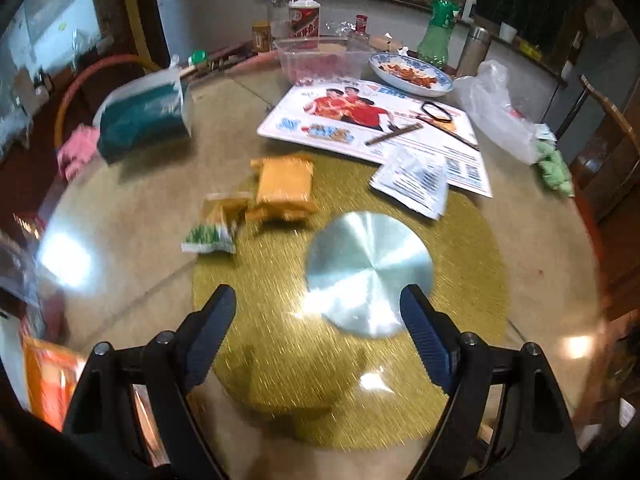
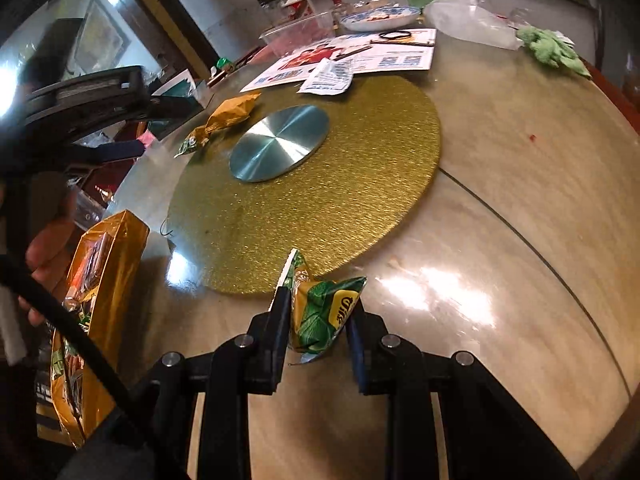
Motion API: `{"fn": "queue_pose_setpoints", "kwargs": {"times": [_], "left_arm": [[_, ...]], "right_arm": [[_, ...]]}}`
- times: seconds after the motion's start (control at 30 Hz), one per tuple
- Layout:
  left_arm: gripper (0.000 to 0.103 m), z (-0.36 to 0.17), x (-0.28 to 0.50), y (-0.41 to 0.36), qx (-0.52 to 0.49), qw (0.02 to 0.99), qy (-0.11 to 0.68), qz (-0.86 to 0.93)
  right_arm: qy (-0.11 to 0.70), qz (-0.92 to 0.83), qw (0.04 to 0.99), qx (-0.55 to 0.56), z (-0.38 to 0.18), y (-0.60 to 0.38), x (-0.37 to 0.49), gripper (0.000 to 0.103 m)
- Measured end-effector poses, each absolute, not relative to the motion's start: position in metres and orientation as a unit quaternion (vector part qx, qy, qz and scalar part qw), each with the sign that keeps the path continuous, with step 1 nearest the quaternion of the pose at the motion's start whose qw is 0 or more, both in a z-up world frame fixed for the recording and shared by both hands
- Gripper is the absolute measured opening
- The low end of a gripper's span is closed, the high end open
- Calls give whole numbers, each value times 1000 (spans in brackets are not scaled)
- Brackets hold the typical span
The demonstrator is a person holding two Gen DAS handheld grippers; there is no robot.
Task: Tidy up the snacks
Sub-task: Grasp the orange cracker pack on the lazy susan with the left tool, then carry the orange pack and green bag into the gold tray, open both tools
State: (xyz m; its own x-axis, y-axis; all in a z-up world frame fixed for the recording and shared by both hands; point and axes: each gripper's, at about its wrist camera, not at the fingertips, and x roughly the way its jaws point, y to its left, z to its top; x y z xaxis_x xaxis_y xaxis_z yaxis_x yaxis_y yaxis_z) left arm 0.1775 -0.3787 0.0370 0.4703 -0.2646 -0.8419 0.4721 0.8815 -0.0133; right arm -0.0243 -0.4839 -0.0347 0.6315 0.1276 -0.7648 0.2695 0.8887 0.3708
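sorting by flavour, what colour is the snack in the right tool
Green with yellow, a leafy print on the snack; the right wrist view shows it best.

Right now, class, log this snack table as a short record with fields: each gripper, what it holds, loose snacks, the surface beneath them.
left gripper: open, empty, over the gold mat
right gripper: shut on a green snack packet
loose snacks: orange packet and small green-ended packet, side by side at the mat's edge
mat centre: silver disc
big gold bag: standing at the table's left edge in the right wrist view
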Motion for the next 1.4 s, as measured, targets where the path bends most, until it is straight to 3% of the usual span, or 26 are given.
{"fn": "queue_pose_setpoints", "kwargs": {"times": [0.37, 0.5, 0.57, 0.8, 1.03, 1.4], "left_arm": [[78, 9, 277, -408, 116, 850, 490, -155], [53, -7, 296, -408, 98, 832, 524, -155], [50, -9, 293, -408, 92, 830, 527, -157], [46, -8, 253, -413, 141, 831, 510, -173], [46, -9, 163, -390, 195, 809, 505, -230], [47, -15, 52, -339, 198, 810, 497, -240]], "right_arm": [[421, -39, 877, 230, -35, -484, -28, 25], [422, -35, 876, 230, -35, -484, -30, 25], [422, -34, 877, 229, -35, -483, -31, 25], [425, -44, 878, 216, -33, -476, -32, 25], [425, -52, 887, 173, -30, -455, -46, 26], [425, -47, 892, 147, -30, -431, -68, 26]]}}
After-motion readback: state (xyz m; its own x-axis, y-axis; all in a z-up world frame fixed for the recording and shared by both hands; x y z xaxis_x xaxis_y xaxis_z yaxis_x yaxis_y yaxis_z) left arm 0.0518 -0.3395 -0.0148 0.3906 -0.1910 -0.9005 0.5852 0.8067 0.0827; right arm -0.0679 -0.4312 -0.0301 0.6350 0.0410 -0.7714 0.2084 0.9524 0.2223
